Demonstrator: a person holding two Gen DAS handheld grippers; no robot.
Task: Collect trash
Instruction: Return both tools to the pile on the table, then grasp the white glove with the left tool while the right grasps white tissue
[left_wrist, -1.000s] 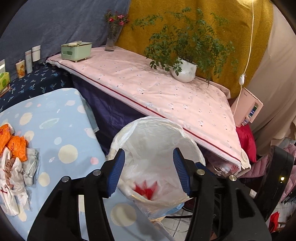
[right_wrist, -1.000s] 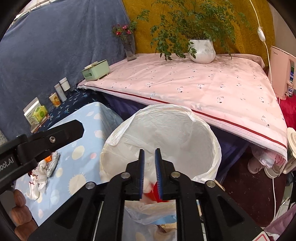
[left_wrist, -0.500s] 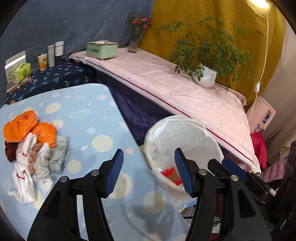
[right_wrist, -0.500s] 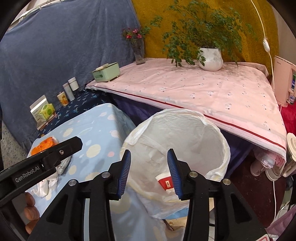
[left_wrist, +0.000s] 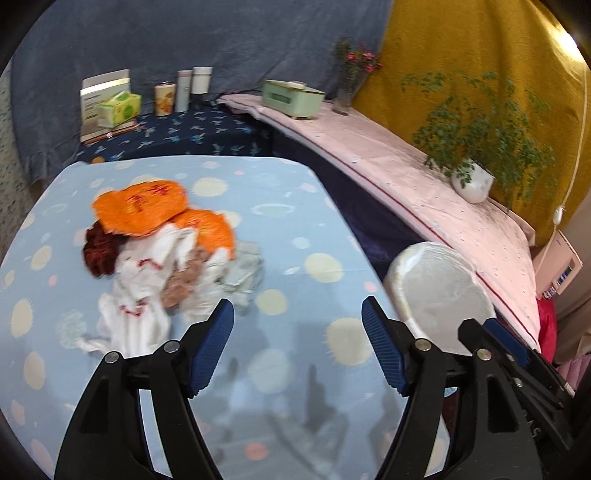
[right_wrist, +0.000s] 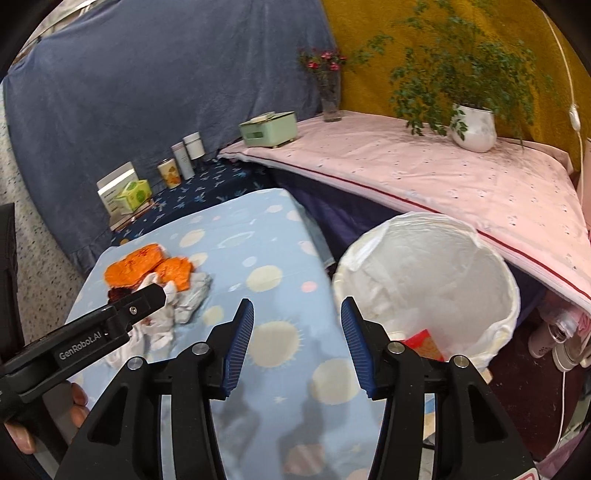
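A heap of trash lies on the light blue spotted table (left_wrist: 295, 206): orange wrappers (left_wrist: 140, 206), crumpled white paper (left_wrist: 147, 266), a dark red scrap and a grey wrapper. My left gripper (left_wrist: 297, 314) hovers just right of the heap, its jaws opening with nothing between them. The bin with a white liner (right_wrist: 424, 273) stands past the table's right edge, with a red piece (right_wrist: 423, 345) lying inside. My right gripper (right_wrist: 297, 310) hangs over the table edge beside the bin, jaws opening and empty. In the right wrist view the heap (right_wrist: 159, 280) sits behind the left gripper's finger (right_wrist: 136, 306).
A pink-covered bench (right_wrist: 424, 173) runs behind the bin with a potted plant (right_wrist: 474, 129), a green box (right_wrist: 269, 129) and a flower vase (right_wrist: 330, 99). A tissue box (left_wrist: 118, 107) and cans stand on a dark blue shelf. A person's fingers (right_wrist: 77, 398) grip the left tool.
Both grippers have swung left, from over the bin toward the table and the trash heap. The right jaws went from nearly shut to wide; the left jaws spread further.
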